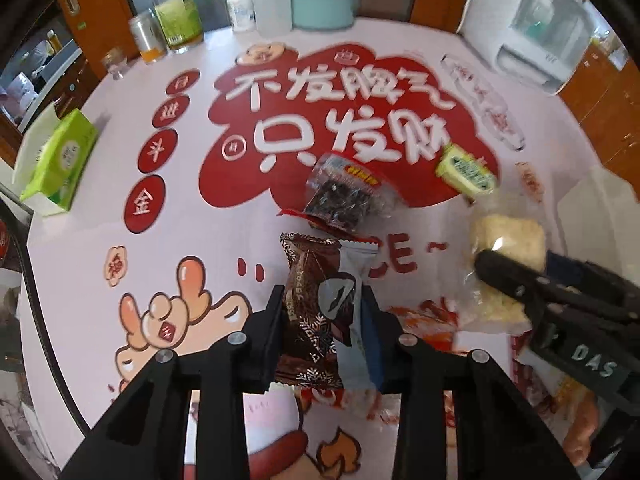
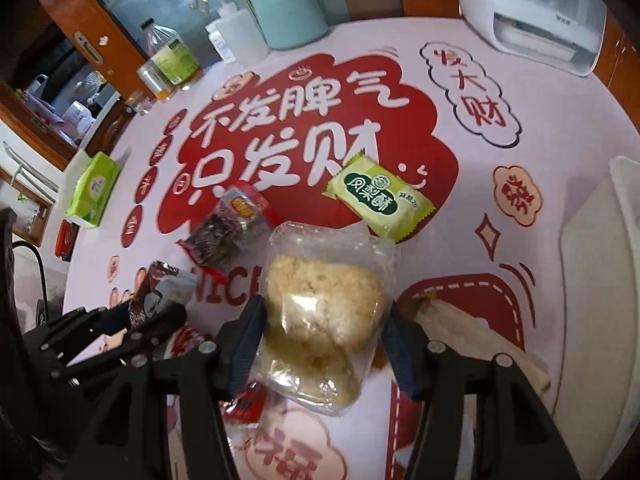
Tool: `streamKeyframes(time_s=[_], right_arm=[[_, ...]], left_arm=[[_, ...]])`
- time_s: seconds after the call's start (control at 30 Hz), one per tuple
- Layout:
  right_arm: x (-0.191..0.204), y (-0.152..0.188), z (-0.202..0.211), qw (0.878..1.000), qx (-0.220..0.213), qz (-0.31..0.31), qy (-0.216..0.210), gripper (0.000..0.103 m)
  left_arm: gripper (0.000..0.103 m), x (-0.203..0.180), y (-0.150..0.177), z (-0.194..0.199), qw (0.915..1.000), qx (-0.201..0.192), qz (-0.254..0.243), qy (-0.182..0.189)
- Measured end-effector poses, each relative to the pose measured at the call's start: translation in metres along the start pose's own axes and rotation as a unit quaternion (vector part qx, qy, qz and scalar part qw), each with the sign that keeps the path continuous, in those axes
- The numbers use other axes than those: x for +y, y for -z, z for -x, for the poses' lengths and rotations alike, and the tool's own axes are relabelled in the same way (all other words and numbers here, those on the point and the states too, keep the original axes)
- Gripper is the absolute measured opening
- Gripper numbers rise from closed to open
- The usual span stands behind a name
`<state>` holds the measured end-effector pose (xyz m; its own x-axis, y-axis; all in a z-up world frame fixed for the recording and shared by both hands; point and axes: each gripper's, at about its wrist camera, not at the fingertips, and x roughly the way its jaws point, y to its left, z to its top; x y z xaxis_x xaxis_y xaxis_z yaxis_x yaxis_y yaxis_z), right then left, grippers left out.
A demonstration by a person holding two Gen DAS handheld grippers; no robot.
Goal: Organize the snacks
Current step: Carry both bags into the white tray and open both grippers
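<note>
A round bench [image 2: 560, 92] under a red-and-pink printed cover is filling both frames, two snacks lying loose at its centre. In the lower middle of the right wrist view, the right gripper [image 2: 324, 332] is holding a clear bag of pale crumbly cakes [image 2: 324, 300], its fingers clamped on the bag's two sides, the long axis running up the frame. In the lower middle of the left wrist view, the left gripper [image 1: 322, 324] is gripping a brown chocolate wrapper [image 1: 308, 312] lengthwise. The dark-fruit packet [image 1: 344, 196] is lying just beyond those fingers; the green pastry pack [image 2: 380, 200] is nearer the right.
</note>
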<state>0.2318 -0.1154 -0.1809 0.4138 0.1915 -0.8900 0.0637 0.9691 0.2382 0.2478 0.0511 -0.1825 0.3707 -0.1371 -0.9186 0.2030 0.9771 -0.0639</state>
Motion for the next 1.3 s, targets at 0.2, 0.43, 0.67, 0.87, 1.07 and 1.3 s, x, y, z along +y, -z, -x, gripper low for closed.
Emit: streamKeyframes(time_s=[0.2, 0.43, 0.67, 0.87, 1.07, 1.3], right_arm=[[0.01, 0.019, 0.038, 0.999, -0.026, 0.006, -0.023, 0.057], [0.016, 0.05, 0.087, 0.997, -0.05, 0.022, -0.051, 0.057], [-0.002, 0.082, 0.14, 0.995, -0.069, 0.035, -0.06, 0.057], [-0.044, 0.103, 0.184, 0.995, -0.083, 0.039, -0.042, 0.057], [-0.111, 0.114, 0.22, 0.995, -0.098, 0.023, -0.014, 0.057], [-0.2, 0.11, 0.243, 0.994, -0.107, -0.023, 0.016, 0.057]], left_arm=[[0.033, -0.003, 0.013, 0.058, 0.9989, -0.042, -0.013, 0.012], [0.033, -0.026, 0.032, 0.119, 0.9957, -0.081, -0.028, 0.034], [0.033, -0.085, 0.046, 0.164, 0.9909, -0.107, -0.058, 0.059], [0.033, -0.16, 0.049, 0.176, 0.9866, -0.111, -0.092, 0.077], [0.033, -0.233, 0.046, 0.172, 0.9825, -0.108, -0.119, 0.094], [0.033, -0.315, 0.042, 0.155, 0.9795, -0.093, -0.139, 0.113]])
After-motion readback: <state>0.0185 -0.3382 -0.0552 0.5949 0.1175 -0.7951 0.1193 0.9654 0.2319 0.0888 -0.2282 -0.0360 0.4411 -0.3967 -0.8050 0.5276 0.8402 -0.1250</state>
